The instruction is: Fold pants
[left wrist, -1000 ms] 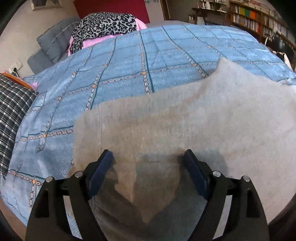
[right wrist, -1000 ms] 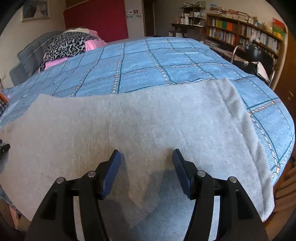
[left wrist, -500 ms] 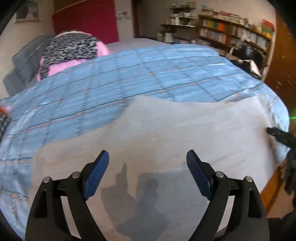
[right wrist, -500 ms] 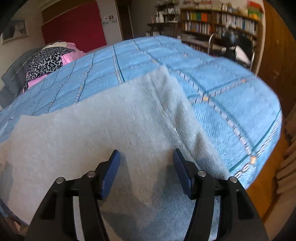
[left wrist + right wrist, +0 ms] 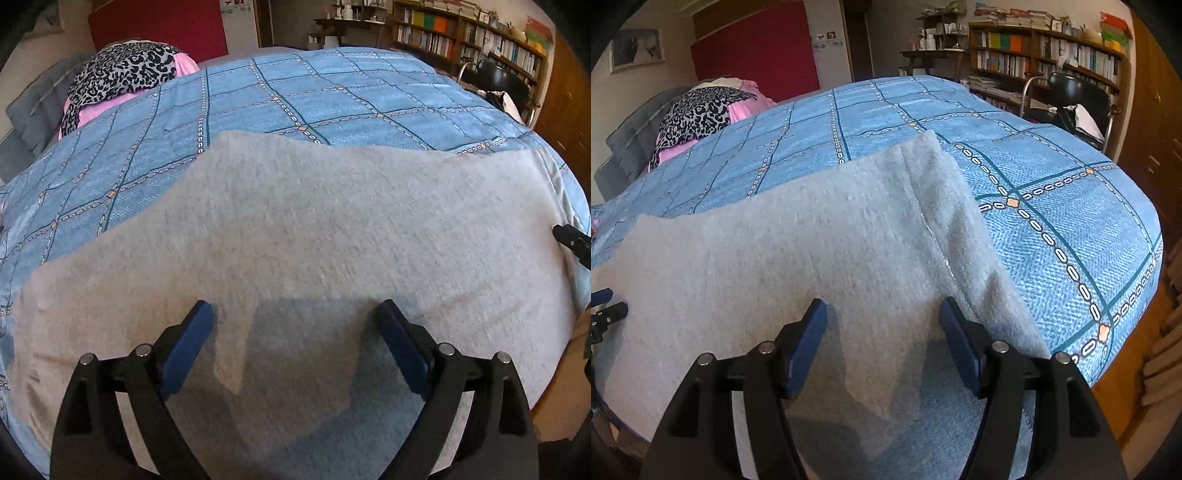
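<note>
The grey fleece pants (image 5: 314, 229) lie flat and folded lengthwise across the near edge of the blue checked bed cover (image 5: 295, 96). My left gripper (image 5: 295, 332) is open and empty just above the pants near their left part. My right gripper (image 5: 882, 328) is open and empty above the right end of the pants (image 5: 798, 251), beside the stitched hem band (image 5: 945, 206). The tip of the right gripper shows at the right edge of the left wrist view (image 5: 572, 240). The left gripper's tip shows at the left edge of the right wrist view (image 5: 605, 314).
A leopard-print cloth on a pink pillow (image 5: 701, 114) and a grey cushion (image 5: 33, 99) lie at the head of the bed. A black chair (image 5: 1078, 99) and bookshelves (image 5: 1034, 55) stand to the right of the bed. The wooden floor (image 5: 1123, 376) shows below the bed's right corner.
Both grippers have swung to the right along the pants. The left view now shows more of the pants' right part, and the right view has come closer to the hem end.
</note>
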The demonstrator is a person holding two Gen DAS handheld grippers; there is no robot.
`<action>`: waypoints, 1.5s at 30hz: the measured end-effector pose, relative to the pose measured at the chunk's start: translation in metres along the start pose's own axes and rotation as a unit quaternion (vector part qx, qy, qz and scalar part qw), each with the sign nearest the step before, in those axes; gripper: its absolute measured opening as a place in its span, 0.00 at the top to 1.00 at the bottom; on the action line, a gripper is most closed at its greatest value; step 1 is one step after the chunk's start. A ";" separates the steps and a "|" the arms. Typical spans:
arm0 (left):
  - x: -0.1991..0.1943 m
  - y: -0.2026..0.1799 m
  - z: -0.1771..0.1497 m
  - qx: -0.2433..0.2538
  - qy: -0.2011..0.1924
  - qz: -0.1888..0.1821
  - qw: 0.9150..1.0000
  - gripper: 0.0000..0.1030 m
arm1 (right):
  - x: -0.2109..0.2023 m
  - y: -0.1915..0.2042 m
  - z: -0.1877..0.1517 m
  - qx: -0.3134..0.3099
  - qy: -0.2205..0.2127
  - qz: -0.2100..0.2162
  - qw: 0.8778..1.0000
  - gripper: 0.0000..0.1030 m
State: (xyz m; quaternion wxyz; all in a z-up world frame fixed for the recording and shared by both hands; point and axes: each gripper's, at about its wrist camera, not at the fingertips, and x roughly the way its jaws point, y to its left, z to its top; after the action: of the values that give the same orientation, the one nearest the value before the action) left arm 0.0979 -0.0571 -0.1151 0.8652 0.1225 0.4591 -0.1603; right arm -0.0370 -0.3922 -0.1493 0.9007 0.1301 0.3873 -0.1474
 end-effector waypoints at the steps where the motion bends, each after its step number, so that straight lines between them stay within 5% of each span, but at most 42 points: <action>1: 0.000 0.001 -0.001 0.000 0.001 0.000 1.000 0.10 | 0.000 0.000 0.001 0.002 0.001 0.001 1.000 0.37; 14: -0.023 -0.027 0.019 0.018 -0.016 -0.026 0.999 0.10 | -0.025 -0.045 0.007 0.028 -0.021 -0.046 0.998 0.37; 18: -0.015 -0.047 0.022 0.019 -0.001 -0.054 0.998 0.10 | -0.011 -0.072 0.002 0.066 0.007 0.023 0.998 0.35; 23: -0.007 -0.072 0.022 0.049 0.005 -0.065 0.997 0.10 | 0.000 -0.079 0.001 0.038 0.015 0.064 0.997 0.34; 33: -0.003 -0.075 0.027 0.046 0.009 -0.063 0.997 0.10 | 0.007 -0.086 0.002 0.075 0.037 0.146 0.986 0.78; 45: -0.007 -0.054 0.026 0.019 0.002 -0.057 0.998 0.10 | -0.052 -0.021 0.030 0.030 -0.009 0.191 0.981 0.82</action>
State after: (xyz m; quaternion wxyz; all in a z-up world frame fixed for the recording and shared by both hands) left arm 0.0932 -0.1153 -0.0988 0.8512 0.1133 0.4639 -0.2178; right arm -0.0589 -0.4135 -0.0936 0.9115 0.2271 0.3427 0.0145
